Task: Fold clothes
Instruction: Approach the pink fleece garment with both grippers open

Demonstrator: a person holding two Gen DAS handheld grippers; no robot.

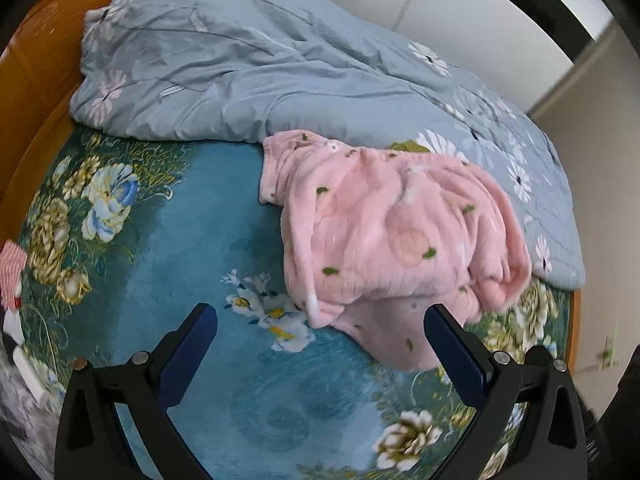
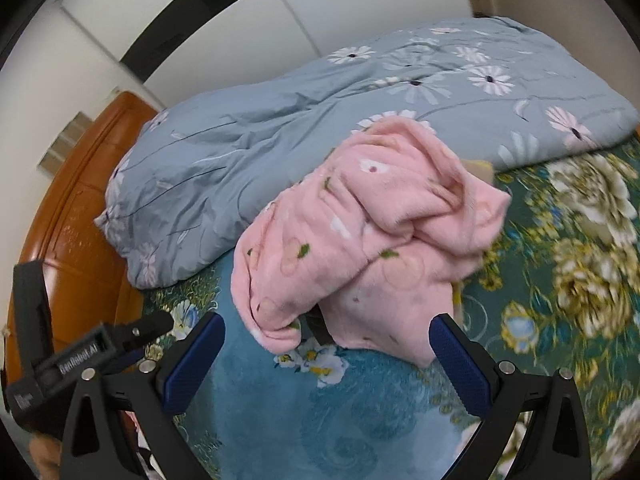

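A crumpled pink fleece garment [image 1: 384, 236] with small green and white flower prints lies in a heap on the blue floral bedsheet [image 1: 192, 248]. My left gripper [image 1: 320, 316] hovers open just in front of its near edge, nothing between the fingers. In the right wrist view the same pink garment [image 2: 360, 240] is bunched up, partly leaning on the quilt. My right gripper [image 2: 326, 326] is open, its fingers standing either side of the garment's lower edge without holding it. The left gripper [image 2: 156, 326] shows at the left of that view.
A rumpled grey-blue quilt [image 1: 248, 68] with white daisies fills the back of the bed. A wooden bed frame [image 2: 76, 208] runs along the left. White wall and wardrobe panels [image 2: 320, 4] stand behind. A red-and-white striped cloth [image 1: 12, 276] lies at the left edge.
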